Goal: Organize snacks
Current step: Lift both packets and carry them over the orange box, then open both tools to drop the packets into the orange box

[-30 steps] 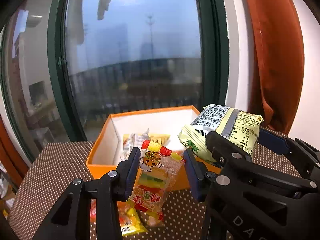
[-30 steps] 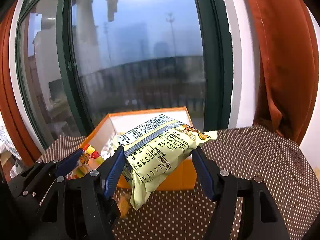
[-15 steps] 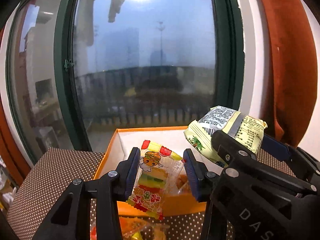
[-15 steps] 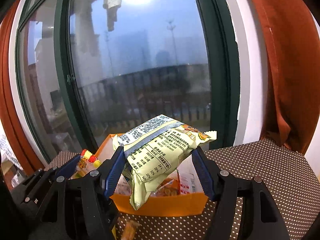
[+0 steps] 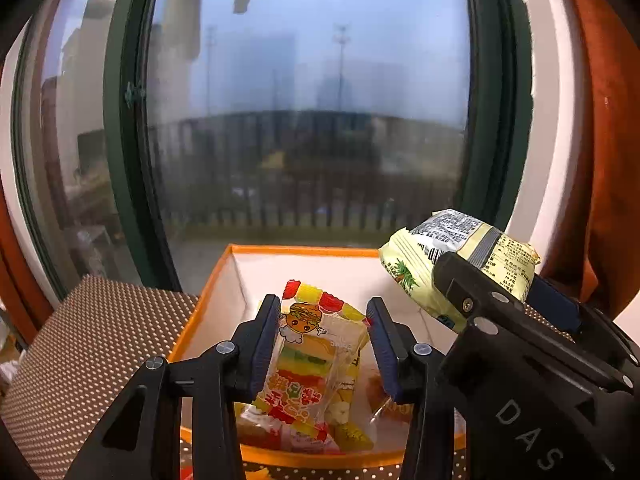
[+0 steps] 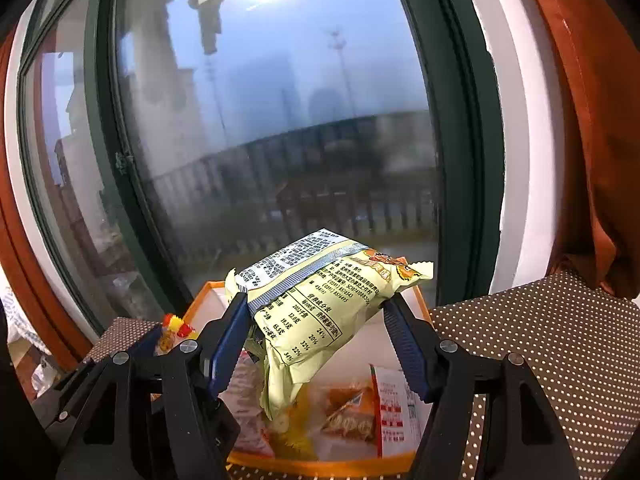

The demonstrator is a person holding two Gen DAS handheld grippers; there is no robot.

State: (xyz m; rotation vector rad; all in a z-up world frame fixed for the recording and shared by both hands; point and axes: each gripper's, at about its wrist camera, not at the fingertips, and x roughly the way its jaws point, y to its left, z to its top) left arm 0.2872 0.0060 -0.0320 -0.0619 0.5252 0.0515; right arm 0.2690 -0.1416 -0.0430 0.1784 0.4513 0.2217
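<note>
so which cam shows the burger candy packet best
The left wrist view: the burger candy packet sits centred and whole between the left gripper fingers, over the orange box. The right wrist view catches only its red and yellow top edge at the left.

An open orange box [image 5: 208, 292] with white inner walls is my landmark. A clear candy packet [image 5: 316, 352] with a cartoon burger and bright stripes hangs upright above its middle, pinched in my left tongs [image 5: 322, 344]. A pale yellow puffed snack bag [image 6: 320, 320], printed back up, tilts over the box in my right tongs [image 6: 316, 340]. Several small wrapped snacks [image 6: 352, 416] lie inside.
</note>
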